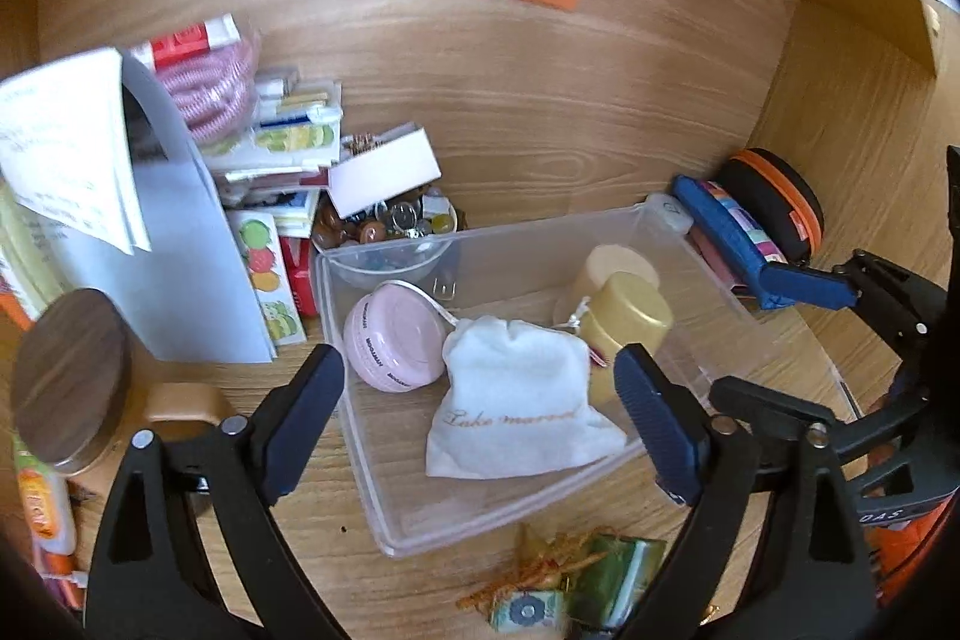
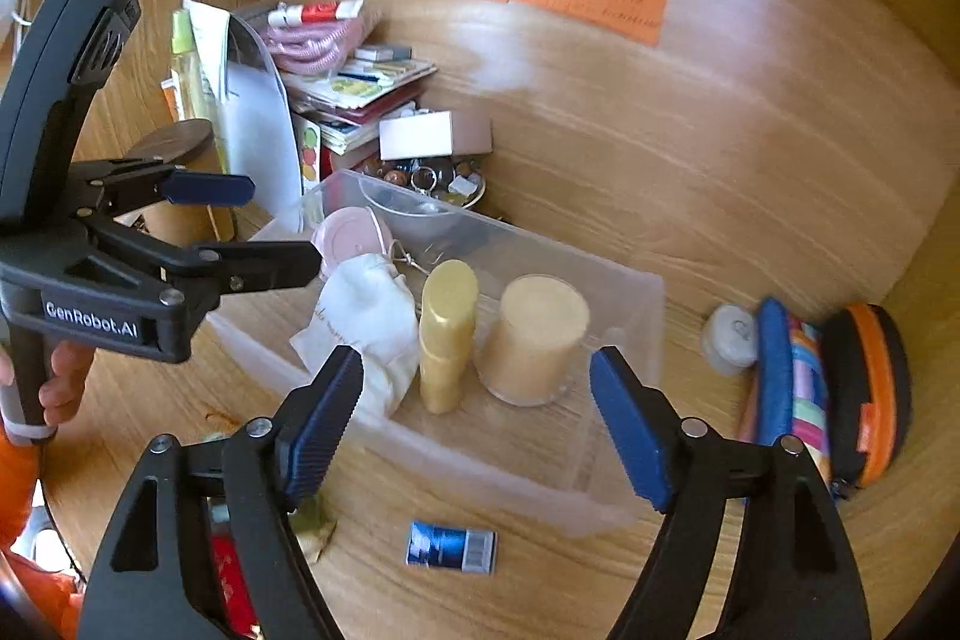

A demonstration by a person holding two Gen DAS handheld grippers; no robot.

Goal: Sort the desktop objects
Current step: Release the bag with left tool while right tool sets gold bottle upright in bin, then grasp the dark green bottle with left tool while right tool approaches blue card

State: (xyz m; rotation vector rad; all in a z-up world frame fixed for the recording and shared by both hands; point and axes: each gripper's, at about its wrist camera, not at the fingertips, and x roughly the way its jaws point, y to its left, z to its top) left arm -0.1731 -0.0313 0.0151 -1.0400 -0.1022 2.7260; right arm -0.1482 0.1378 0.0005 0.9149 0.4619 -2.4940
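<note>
The left gripper (image 1: 480, 400) and right gripper (image 2: 477, 418) are held wide open and empty above a clear plastic bin (image 1: 384, 472) on the wooden desk. Inside the bin are seen a white pouch (image 1: 516, 412) scripted "Lake…", a pink round tin (image 1: 393, 334) and two gold-capped jars (image 2: 447, 334). "GenRobot.AI" is printed on the left gripper's body, seen from the right wrist.

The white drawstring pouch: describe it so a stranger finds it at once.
Find the clear plastic bin on the wooden desk. Inside, between the pink round tin and two gold-capped jars, lies the white drawstring pouch. It alone is soft cloth, with gold script lettering.
</note>
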